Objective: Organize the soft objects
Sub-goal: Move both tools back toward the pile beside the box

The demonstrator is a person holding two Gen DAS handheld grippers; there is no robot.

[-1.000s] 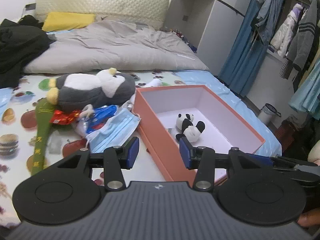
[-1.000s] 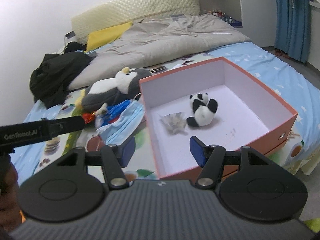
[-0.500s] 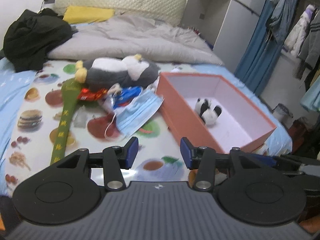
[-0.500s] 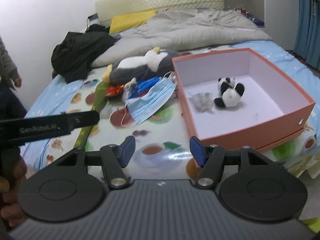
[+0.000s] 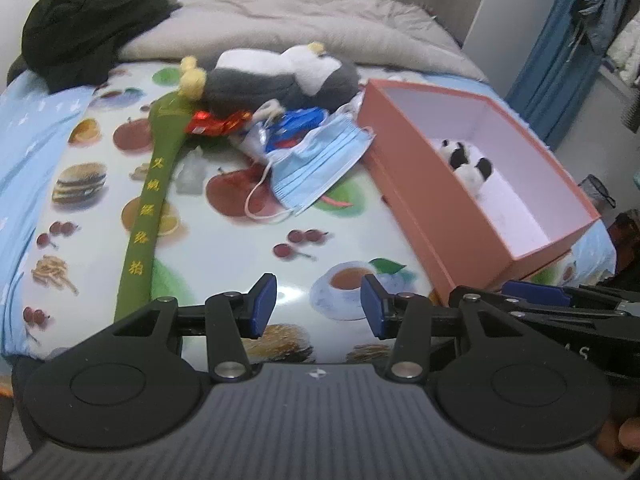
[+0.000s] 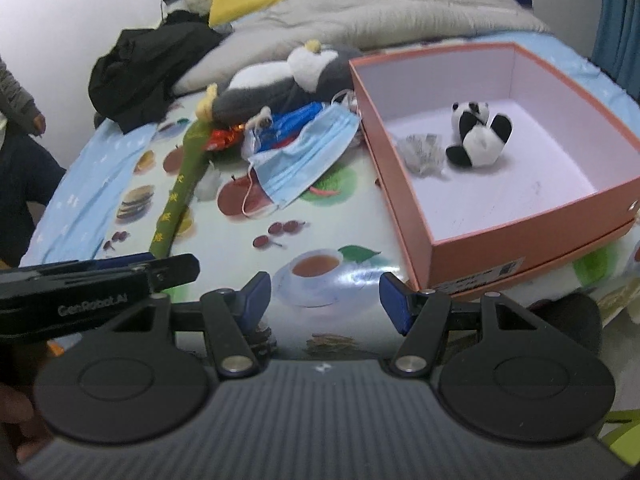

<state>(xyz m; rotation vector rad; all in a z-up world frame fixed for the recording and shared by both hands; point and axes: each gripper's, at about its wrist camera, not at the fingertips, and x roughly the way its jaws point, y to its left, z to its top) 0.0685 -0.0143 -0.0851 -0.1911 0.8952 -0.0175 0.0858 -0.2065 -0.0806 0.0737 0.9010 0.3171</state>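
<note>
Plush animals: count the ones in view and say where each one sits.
2. A small panda lies inside the orange box, beside a grey crumpled scrap. A big grey and white penguin lies on the bed behind the face mask. The pile could hide more.

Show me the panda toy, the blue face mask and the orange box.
panda toy [image 6: 478,136]: right wrist view, white belly.
blue face mask [image 6: 308,152]: right wrist view, pleated middle.
orange box [image 6: 532,222]: right wrist view, near wall.

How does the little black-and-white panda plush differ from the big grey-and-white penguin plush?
The panda plush is much smaller than the penguin plush. The panda sits inside the orange cardboard box; the penguin lies on its side on the bed outside it, among wrappers and a blue face mask. Both are soft toys, and neither is held.
</note>
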